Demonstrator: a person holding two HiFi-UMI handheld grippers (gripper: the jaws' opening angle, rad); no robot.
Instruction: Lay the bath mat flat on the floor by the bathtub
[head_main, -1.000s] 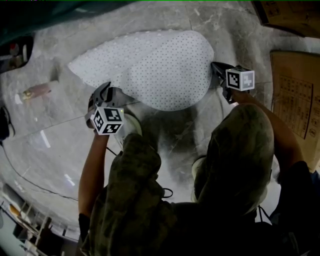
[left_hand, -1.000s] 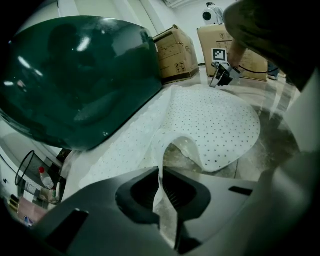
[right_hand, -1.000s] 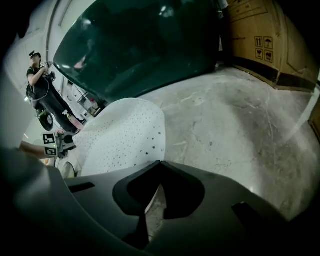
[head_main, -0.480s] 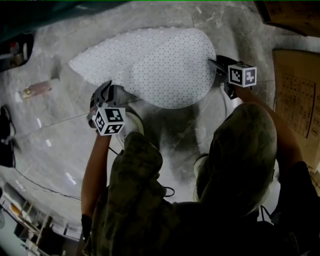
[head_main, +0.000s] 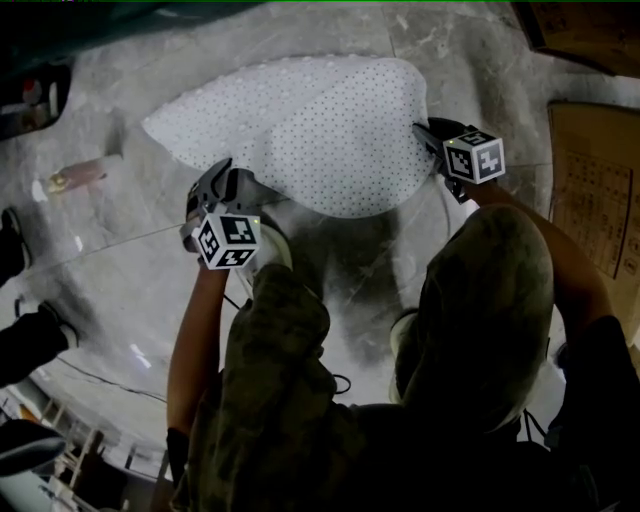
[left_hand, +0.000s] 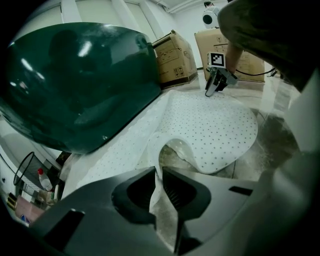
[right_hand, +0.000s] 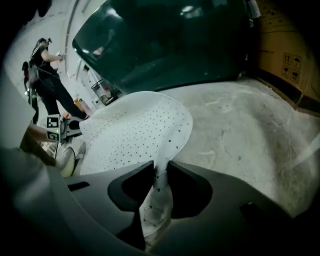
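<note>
Both jaws pinch edges of the bath mat (head_main: 320, 130), left gripper (left_hand: 161, 176) clamped nearly shut, right gripper (right_hand: 160, 175) having just closed further onto a fold; it spreads ahead of them beside the bathtub (left_hand: 75, 75), and we judge it light, floppy, best held edgewise.

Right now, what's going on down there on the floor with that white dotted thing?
A person holds a left gripper and a right gripper, each pinching an edge of a white bath mat on the stone floor beside a dark green bathtub. The right one's fingers have just been closing on its edge. The mat is mostly spread, but curls up near the left gripper, so it isn't flat yet.
</note>
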